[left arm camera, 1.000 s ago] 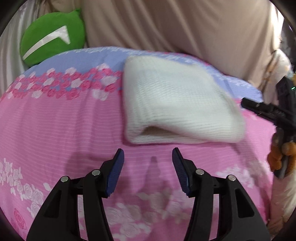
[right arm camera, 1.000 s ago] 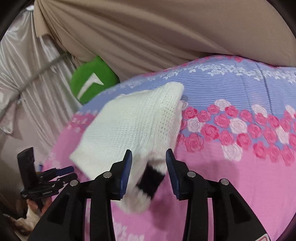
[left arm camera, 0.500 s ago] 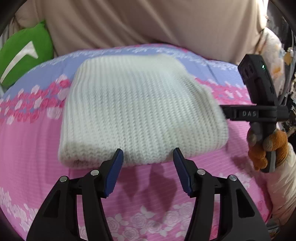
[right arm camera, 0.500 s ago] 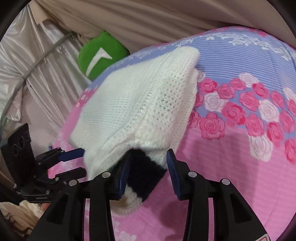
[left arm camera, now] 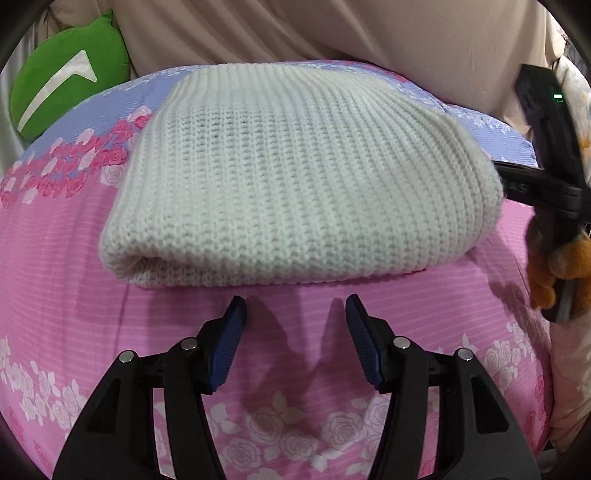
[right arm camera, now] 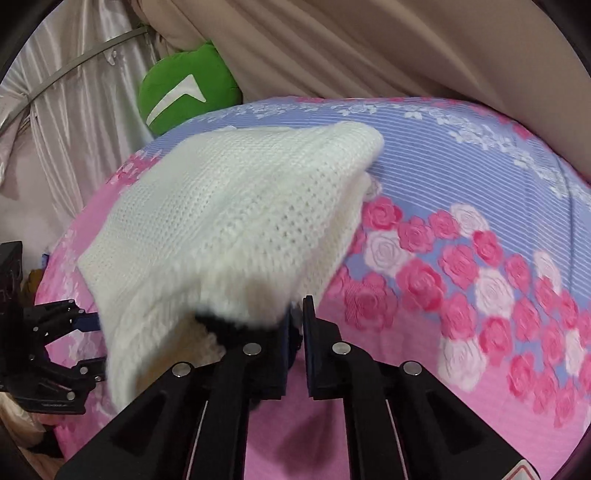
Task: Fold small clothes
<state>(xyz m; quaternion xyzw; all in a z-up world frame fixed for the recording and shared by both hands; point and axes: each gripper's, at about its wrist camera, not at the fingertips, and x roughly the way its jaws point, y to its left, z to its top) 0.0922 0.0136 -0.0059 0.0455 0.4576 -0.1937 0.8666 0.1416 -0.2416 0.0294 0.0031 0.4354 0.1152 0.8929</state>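
A white knitted garment (left arm camera: 295,177) lies folded on the pink and blue floral bedspread (left arm camera: 74,258). My left gripper (left arm camera: 295,306) stands open just short of its near folded edge, with nothing between the fingers. In the right wrist view the garment (right arm camera: 236,229) fills the middle, with a black-trimmed end showing at the near edge. My right gripper (right arm camera: 295,310) has its jaws closing to a narrow slit on that end. The left gripper (right arm camera: 94,341) shows at the garment's left side. The right gripper's body (left arm camera: 543,184) appears at the garment's right end.
A green cushion (left arm camera: 66,74) with a white mark leans at the back left of the bed. Beige drapery (left arm camera: 332,29) hangs behind, and silvery curtains (right arm camera: 74,92) are on the left. An orange-gloved hand (left arm camera: 561,266) holds the right gripper.
The left gripper has come closer to the garment's near edge, still open. The right jaws have closed from wide apart onto the garment's black-trimmed end.
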